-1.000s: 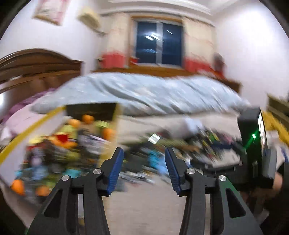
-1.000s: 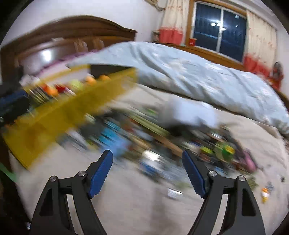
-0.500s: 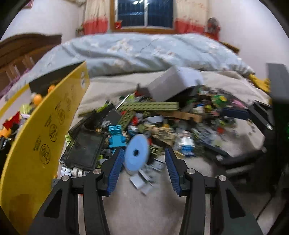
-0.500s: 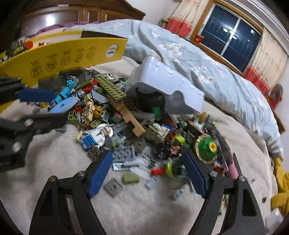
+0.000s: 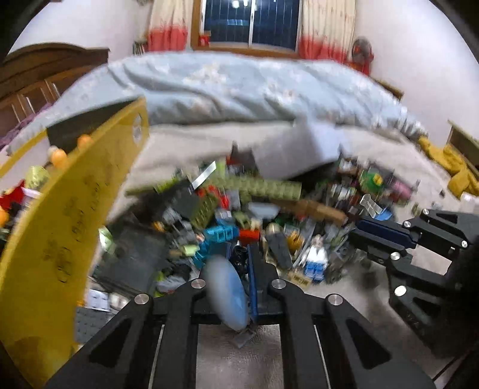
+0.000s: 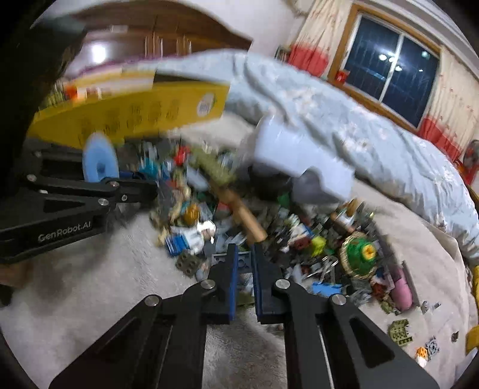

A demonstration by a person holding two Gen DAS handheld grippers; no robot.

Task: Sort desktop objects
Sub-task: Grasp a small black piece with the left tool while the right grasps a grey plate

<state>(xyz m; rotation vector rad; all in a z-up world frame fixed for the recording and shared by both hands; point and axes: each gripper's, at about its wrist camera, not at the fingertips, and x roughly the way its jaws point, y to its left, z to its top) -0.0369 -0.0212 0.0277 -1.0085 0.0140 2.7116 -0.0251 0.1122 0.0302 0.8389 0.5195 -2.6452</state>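
Light-blue disc [image 5: 225, 294]: round, flat, centre hole, edge-on between closing jaws.

"GenRobot.AI" in white on the left gripper [image 6: 131, 185]

Left hand-held gripper [image 5: 239, 278] closing, angled down, right hand-held gripper [image 6: 243, 269] nearly closed

**A bedroom at home**

A bed [image 5: 239, 98] with a rumpled pale-blue quilt [image 6: 344, 119] fills the room, its dark wooden headboard [image 6: 167, 33] behind. Red-hemmed curtains [image 5: 326, 27] frame a night-dark window [image 5: 248, 21]. Toy bricks [image 5: 257, 209] lie heaped on the beige blanket [image 6: 89, 284].
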